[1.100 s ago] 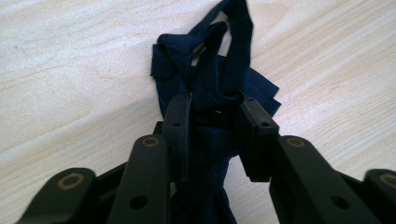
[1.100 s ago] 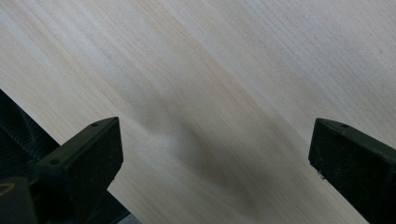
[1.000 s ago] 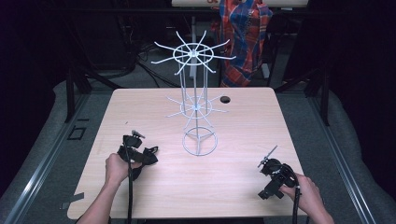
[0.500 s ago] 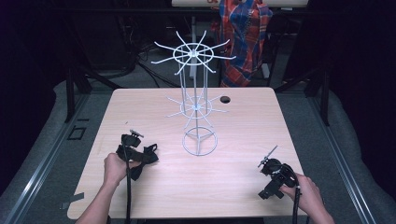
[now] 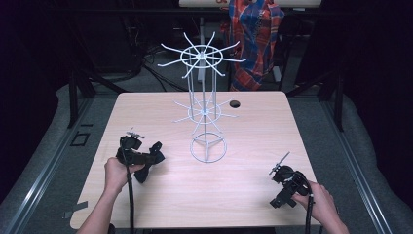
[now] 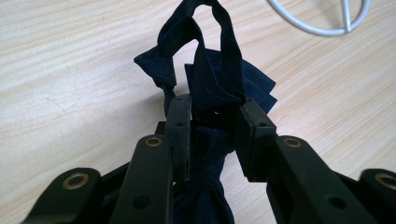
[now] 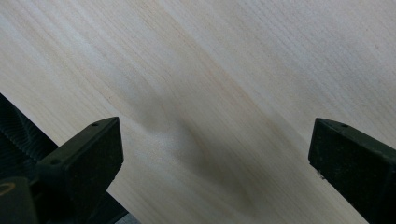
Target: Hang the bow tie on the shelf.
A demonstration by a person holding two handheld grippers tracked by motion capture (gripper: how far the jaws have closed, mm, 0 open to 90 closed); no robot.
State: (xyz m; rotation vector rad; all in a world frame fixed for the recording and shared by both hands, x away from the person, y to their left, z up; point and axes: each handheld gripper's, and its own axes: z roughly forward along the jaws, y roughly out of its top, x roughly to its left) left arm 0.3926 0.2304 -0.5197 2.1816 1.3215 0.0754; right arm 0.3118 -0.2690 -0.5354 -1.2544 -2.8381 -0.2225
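The left gripper point(image 6: 212, 116) pinches a dark cloth point(image 6: 212, 79) bunched on the table point(image 5: 253, 126), near the wire rack point(image 5: 207, 146). The right gripper point(image 7: 215, 154) hangs wide and bare over wood, well apart.

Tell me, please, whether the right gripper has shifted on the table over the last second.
No. The right gripper sits at the same spot near the table's front right corner, equally far from the white wire rack.
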